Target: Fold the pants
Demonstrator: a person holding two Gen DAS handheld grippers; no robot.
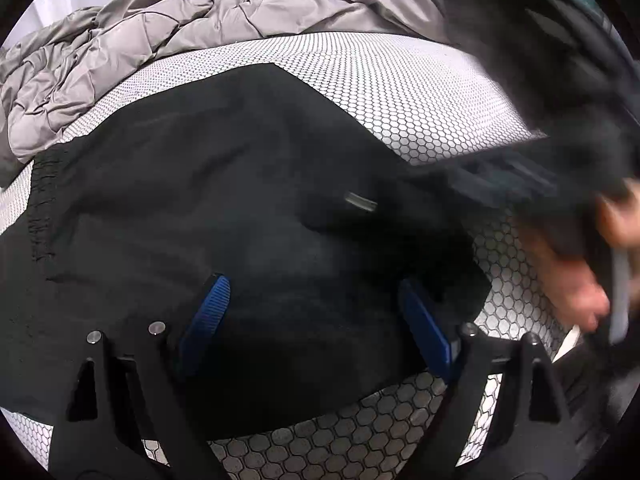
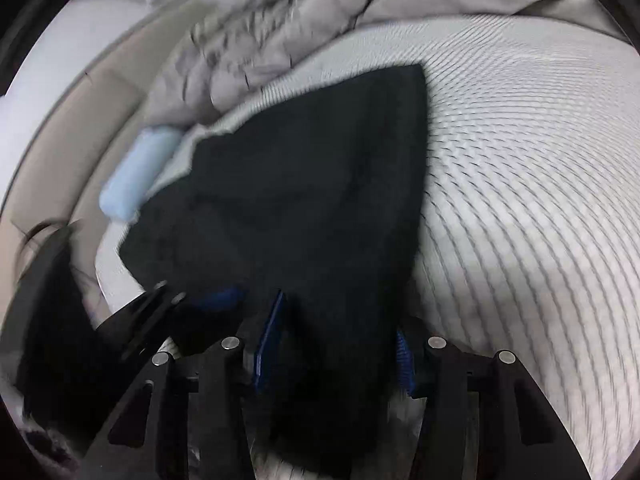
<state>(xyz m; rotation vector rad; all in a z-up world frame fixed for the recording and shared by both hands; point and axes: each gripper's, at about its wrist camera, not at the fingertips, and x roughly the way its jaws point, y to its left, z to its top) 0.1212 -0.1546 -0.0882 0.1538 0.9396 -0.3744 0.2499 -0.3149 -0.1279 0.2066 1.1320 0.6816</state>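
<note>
— Checking the left gripper: spreading its jaws wide, blue pads well apart, pointing forward and down.

— Turning to the right gripper?

— Showing its two black fingers set nearer together than the left pair, angling downward. Not revealing whether clamping or merely straddling.

— Spotting any skin?

— Catching the right hand at the right edge of the left wrist view, wrapping bare fingers round the right gripper's handle, smearing with motion blur.
</note>
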